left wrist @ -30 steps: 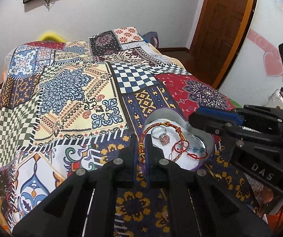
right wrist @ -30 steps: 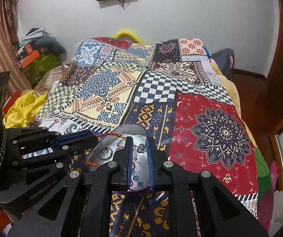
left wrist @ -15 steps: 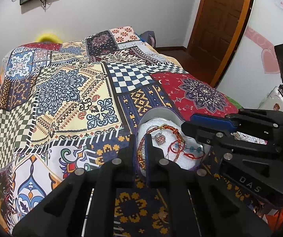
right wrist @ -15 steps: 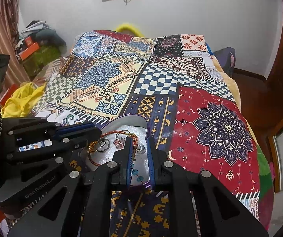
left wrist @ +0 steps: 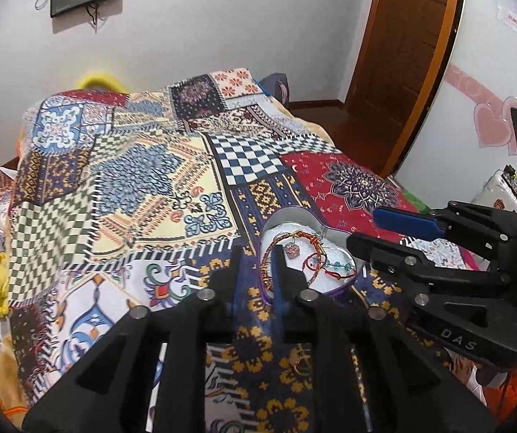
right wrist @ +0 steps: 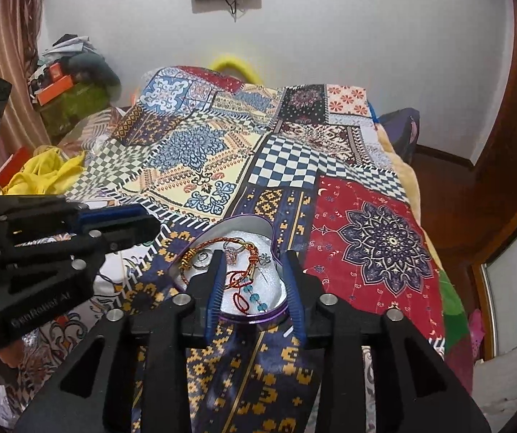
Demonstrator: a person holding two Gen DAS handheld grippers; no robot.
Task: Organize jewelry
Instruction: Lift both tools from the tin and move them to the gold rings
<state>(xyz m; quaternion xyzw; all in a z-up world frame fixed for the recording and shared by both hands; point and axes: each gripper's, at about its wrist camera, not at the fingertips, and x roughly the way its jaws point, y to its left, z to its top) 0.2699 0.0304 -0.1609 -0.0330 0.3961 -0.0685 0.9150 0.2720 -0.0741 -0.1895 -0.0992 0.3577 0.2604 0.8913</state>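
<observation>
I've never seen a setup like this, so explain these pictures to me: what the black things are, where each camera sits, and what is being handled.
No robot here: a person carries a two-fingered hand-held gripper in each hand, each with a camera looking along its fingers. One picture comes from the left hand-held gripper, the other from the right hand-held gripper. On a patchwork bedspread sits a heart-shaped tin holding a braided orange bracelet, a ring and blue beads. Both pairs of jaws have just been opening: the tin's rim lies between the left fingers, the tin's near end between the right, but neither grips anything.
</observation>
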